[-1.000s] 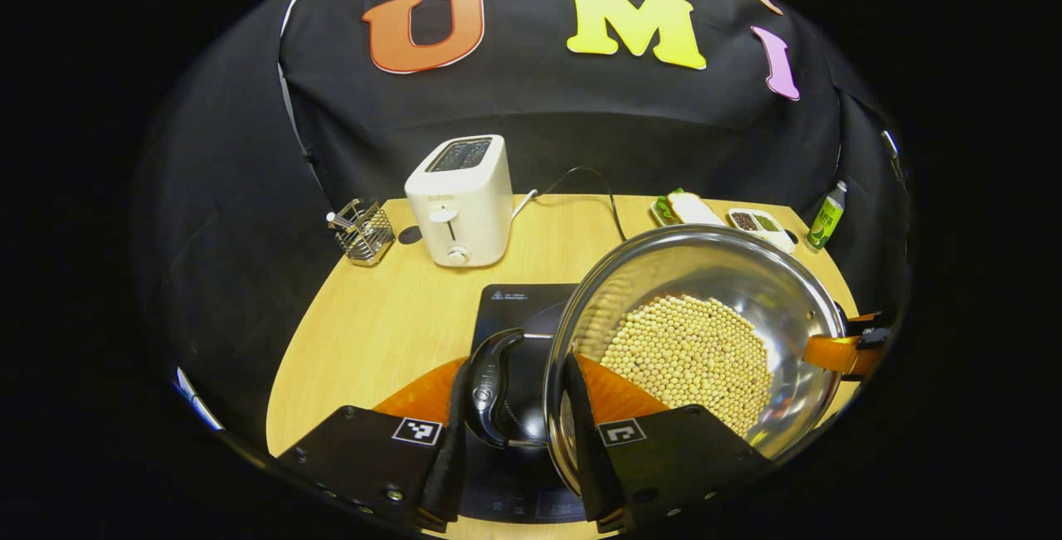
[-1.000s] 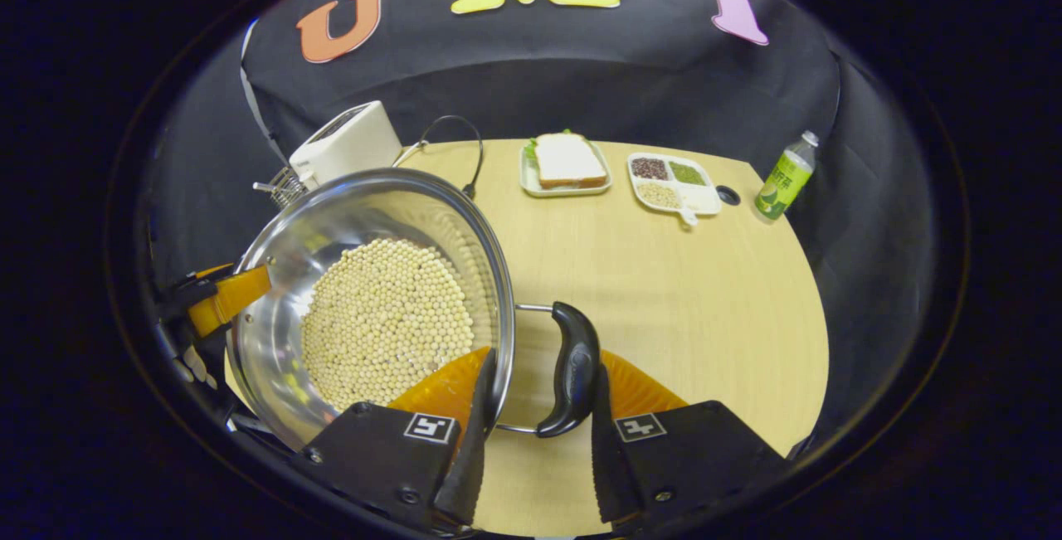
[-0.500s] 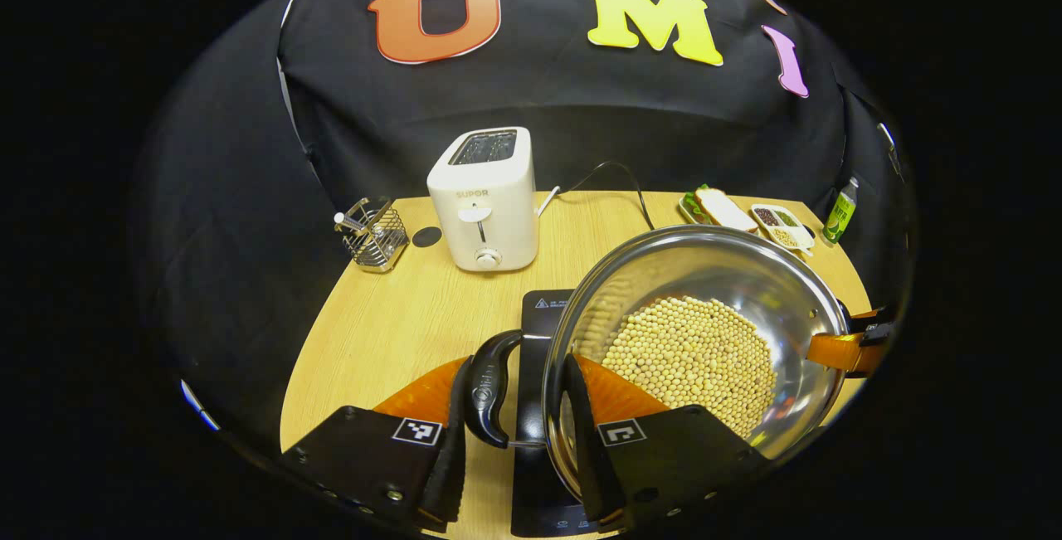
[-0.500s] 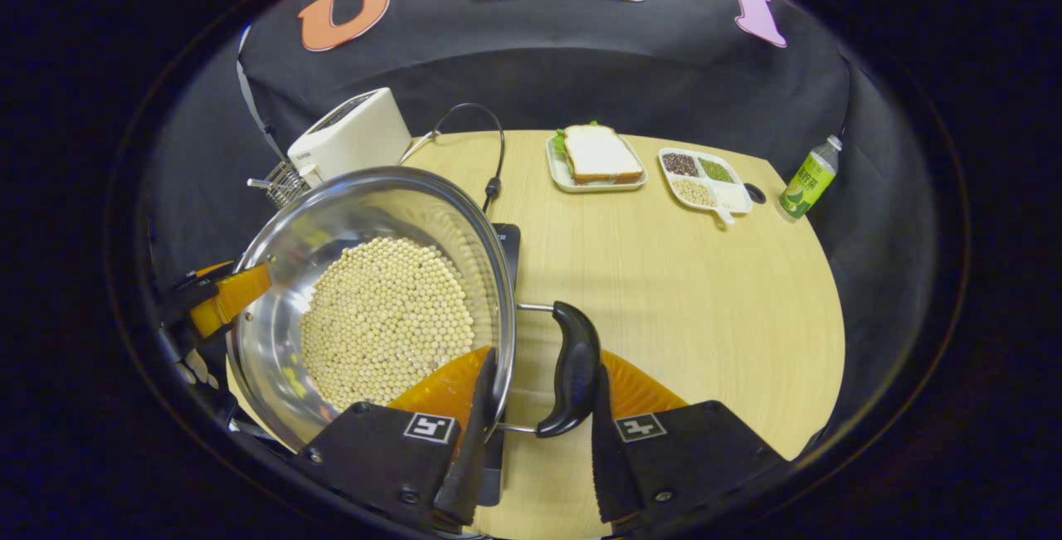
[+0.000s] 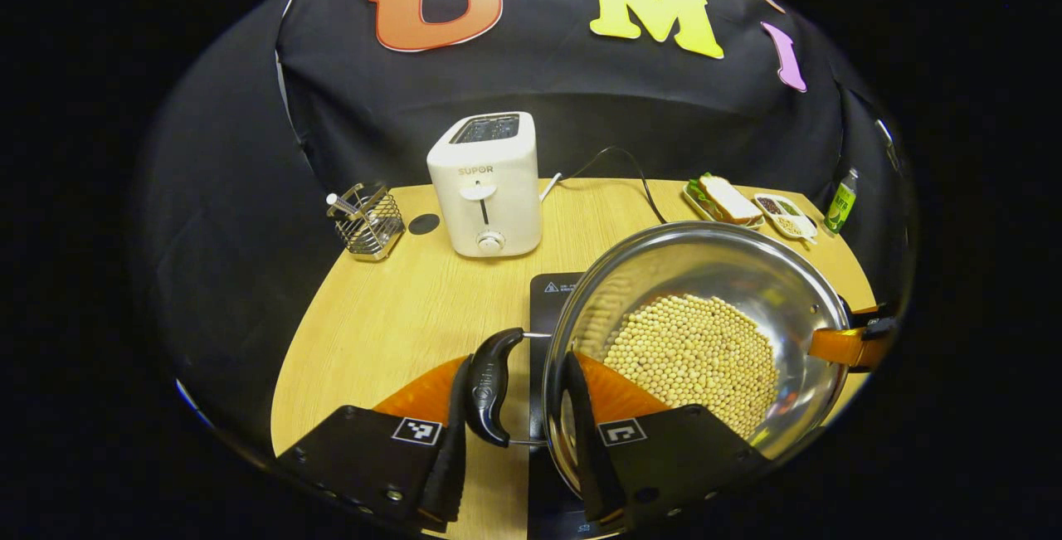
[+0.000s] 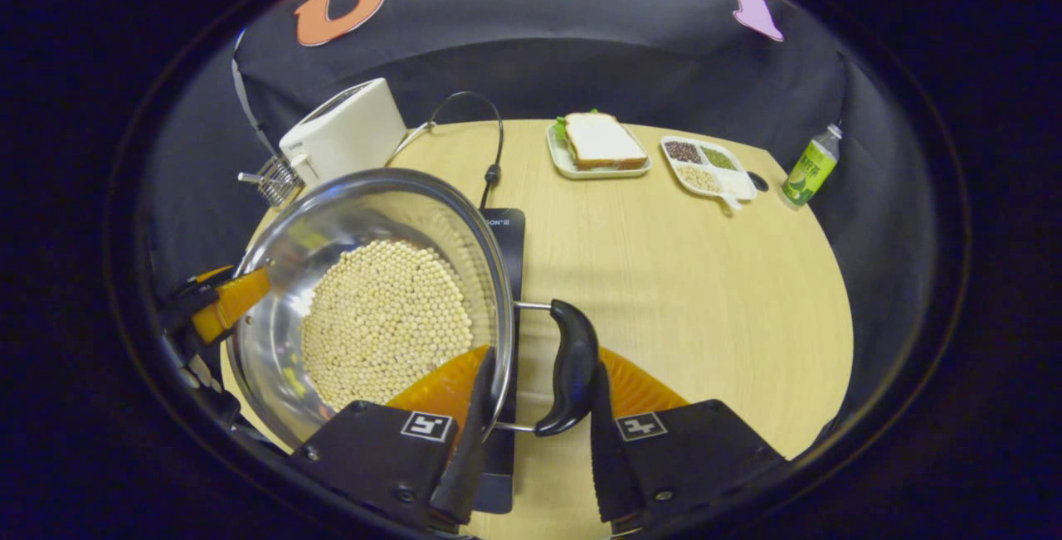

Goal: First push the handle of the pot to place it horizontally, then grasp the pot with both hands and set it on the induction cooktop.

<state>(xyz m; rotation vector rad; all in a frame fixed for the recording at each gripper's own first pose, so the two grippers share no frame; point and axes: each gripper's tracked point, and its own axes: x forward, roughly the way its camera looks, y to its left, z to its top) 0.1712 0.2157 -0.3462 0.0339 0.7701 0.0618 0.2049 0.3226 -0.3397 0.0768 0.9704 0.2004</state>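
A steel pot point(image 5: 713, 274) holding pale beans is held level over the black induction cooktop point(image 5: 552, 289). My left gripper point(image 5: 516, 440) is shut on the pot's black left handle point(image 5: 489, 382), one finger outside the handle and the other inside the rim. In the right gripper view, my right gripper point(image 6: 535, 440) is shut the same way on the black right handle point(image 6: 568, 362) of the pot point(image 6: 332, 216). The cooktop point(image 6: 502, 233) shows beside the pot's rim there. Whether the pot touches the cooktop I cannot tell.
A white toaster point(image 5: 485, 187) with its cable stands at the back, a wire rack point(image 5: 365, 212) to its left. A plate with a sandwich point(image 6: 599, 146), a divided tray of grains point(image 6: 705, 171) and a green bottle point(image 6: 809, 171) sit at the table's far right.
Both grippers have carried the pot leftward over the table; the cooktop's right strip has come out from under the pot's right rim. Both grips are unchanged.
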